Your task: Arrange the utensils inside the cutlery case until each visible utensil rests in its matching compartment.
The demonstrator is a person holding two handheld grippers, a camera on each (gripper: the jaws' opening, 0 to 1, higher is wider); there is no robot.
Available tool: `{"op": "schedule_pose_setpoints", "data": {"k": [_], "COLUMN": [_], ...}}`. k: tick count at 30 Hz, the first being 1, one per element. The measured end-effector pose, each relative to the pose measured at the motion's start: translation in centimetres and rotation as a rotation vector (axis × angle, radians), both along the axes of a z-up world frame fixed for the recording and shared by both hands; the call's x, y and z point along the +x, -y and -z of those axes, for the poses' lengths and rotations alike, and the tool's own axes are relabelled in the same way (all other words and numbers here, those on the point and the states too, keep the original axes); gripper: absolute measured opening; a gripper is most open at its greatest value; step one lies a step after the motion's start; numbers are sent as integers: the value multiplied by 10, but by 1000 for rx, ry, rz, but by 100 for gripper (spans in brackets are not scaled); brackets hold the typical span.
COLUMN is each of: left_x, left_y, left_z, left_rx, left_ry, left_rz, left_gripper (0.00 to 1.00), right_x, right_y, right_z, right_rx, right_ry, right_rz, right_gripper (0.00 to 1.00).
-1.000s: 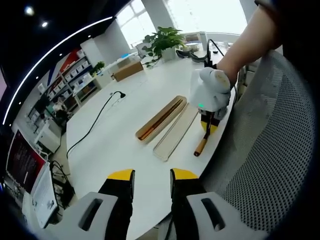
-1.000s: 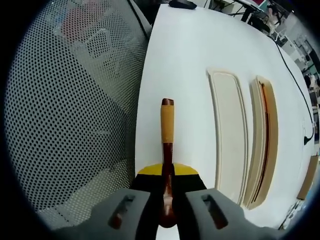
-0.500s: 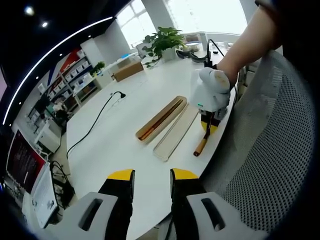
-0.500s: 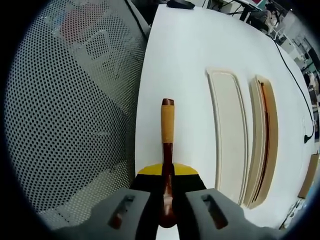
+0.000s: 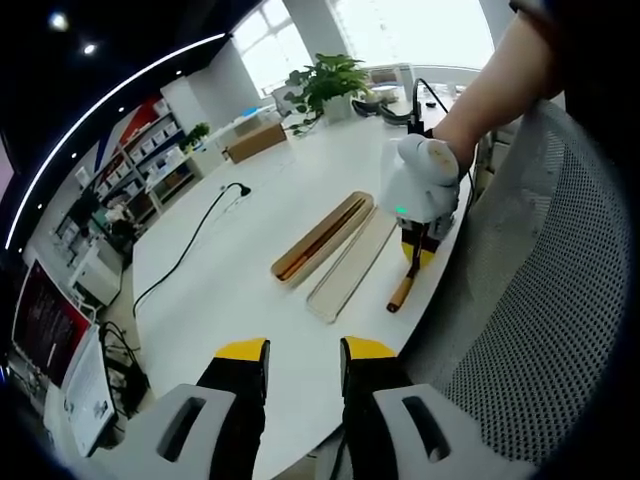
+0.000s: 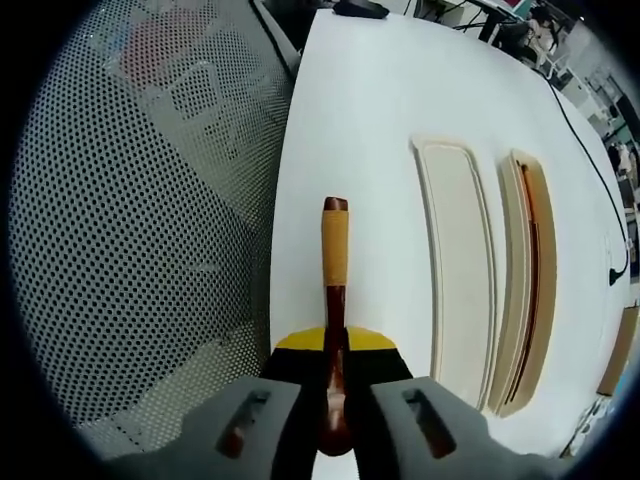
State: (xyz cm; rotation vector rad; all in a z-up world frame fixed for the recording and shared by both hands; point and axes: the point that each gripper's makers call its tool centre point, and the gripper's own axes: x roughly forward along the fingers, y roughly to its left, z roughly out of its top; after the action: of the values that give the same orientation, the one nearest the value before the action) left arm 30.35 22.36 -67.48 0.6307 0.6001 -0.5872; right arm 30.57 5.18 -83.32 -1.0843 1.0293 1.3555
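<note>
In the right gripper view, the right gripper (image 6: 335,345) rises from the bottom centre with its yellow-tipped jaws clenched on a wooden utensil (image 6: 334,262). The utensil is a slim rod, dark brown where it is grasped and pale yellow-tan higher up, with a small dark cap at the far end. It lies along the edge of the white table (image 6: 370,100), very near the left border of the tabletop in the frame. Left of that edge is a chair back (image 6: 140,220) of grey mesh, full of round holes.

To the right of the utensil, with a strip of bare table between, lies the cream lid (image 6: 455,260) — a long, flat tray with rounded ends. Just beside it, further right, is the wooden cutlery case (image 6: 530,275), narrow, with a dark stick in its groove.

In the left gripper view, the left gripper (image 5: 300,365) is at the bottom centre, its jaws apart and grasping nothing, above the near table edge. Much smooth white surface is free in the middle left. Farther, at the upper right, a gloved hand (image 5: 425,180) holds the right gripper.
</note>
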Motion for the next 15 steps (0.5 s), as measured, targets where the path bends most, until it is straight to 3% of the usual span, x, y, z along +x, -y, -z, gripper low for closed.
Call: {"op": "schedule_pose_setpoints", "data": {"k": [15], "left_x": [0], "left_y": [0], "left_z": [1], "left_rx": [1], "left_ry": [-1], "left_rz": [-1], "left_gripper": [28], "right_x": [0], "right_y": [0], "right_z": [0], "right_rx": [2], "right_ry": [-9], "right_rz": [11], "right_gripper": [0]}}
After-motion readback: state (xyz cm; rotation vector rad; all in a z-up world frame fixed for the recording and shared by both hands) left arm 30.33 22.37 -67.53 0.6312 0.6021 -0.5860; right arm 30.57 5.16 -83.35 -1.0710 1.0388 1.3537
